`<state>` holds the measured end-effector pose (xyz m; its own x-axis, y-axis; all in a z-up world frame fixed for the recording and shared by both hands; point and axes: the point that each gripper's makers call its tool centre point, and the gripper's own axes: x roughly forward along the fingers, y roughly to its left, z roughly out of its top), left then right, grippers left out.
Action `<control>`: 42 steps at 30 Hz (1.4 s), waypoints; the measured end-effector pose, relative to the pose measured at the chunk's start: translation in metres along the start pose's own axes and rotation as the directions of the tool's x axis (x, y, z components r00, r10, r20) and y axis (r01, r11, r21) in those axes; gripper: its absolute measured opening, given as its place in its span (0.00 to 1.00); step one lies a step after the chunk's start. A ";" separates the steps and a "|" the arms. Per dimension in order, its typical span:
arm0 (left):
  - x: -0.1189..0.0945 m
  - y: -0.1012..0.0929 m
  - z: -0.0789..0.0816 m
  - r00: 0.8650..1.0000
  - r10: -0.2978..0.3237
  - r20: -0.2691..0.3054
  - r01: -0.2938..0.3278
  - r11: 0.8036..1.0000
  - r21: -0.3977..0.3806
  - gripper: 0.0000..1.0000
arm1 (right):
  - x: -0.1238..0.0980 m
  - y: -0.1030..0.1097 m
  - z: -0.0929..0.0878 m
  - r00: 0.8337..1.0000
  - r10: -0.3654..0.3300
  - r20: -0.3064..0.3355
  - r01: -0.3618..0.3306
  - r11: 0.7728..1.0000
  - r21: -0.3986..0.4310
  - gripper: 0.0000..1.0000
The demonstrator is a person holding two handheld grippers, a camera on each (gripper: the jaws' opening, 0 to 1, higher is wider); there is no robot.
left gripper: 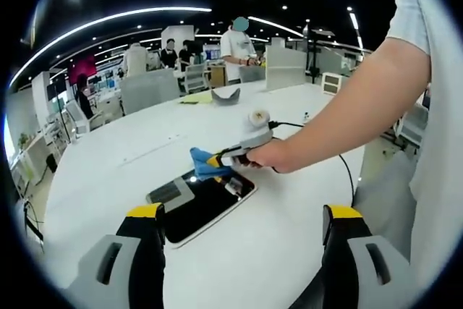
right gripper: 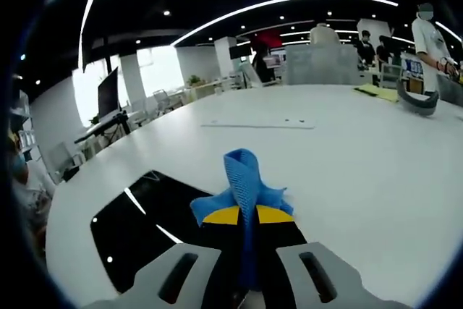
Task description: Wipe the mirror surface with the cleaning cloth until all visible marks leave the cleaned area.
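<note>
A flat rectangular mirror (left gripper: pixel 206 206) lies on the white table (left gripper: pixel 130 157), dark with reflected ceiling. My right gripper (left gripper: pixel 219 159), held by a person's hand, is shut on a blue cleaning cloth (left gripper: pixel 205 165) and hovers over the mirror's far edge. In the right gripper view the cloth (right gripper: pixel 244 186) sticks up from between the yellow-tipped jaws of my right gripper (right gripper: pixel 248 216), with the mirror (right gripper: pixel 148 233) below and to the left. My left gripper (left gripper: pixel 242 222) is open near the mirror's near side, nothing between its jaws.
A cable (left gripper: pixel 346 171) trails from the right gripper across the table. A grey curved object (left gripper: pixel 226 96) and yellow-green sheets (left gripper: pixel 195 98) lie at the far side. Several people (left gripper: pixel 237 47) stand beyond the table among desks and partitions.
</note>
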<state>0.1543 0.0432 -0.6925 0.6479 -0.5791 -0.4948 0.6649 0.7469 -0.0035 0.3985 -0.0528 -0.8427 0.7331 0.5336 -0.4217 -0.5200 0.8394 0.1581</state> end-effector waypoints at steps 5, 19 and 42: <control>0.007 -0.003 0.002 1.000 0.015 0.003 -0.015 1.000 0.010 0.90 | -0.007 -0.003 -0.003 1.000 0.003 0.005 -0.003 1.000 -0.017 0.01; -0.006 0.002 0.009 0.999 0.032 0.024 -0.032 0.999 0.006 0.91 | -0.013 -0.003 -0.004 0.999 -0.032 0.029 0.031 0.999 0.024 0.01; -0.013 -0.002 0.012 0.999 0.031 0.038 -0.031 0.999 0.010 0.90 | -0.022 -0.007 -0.012 0.989 -0.146 -0.014 0.146 0.987 0.067 0.02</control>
<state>0.1488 0.0456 -0.6758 0.6820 -0.5677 -0.4610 0.6477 0.7616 0.0204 0.3803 -0.0715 -0.8448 0.7950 0.4041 -0.4524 -0.3765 0.9135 0.1543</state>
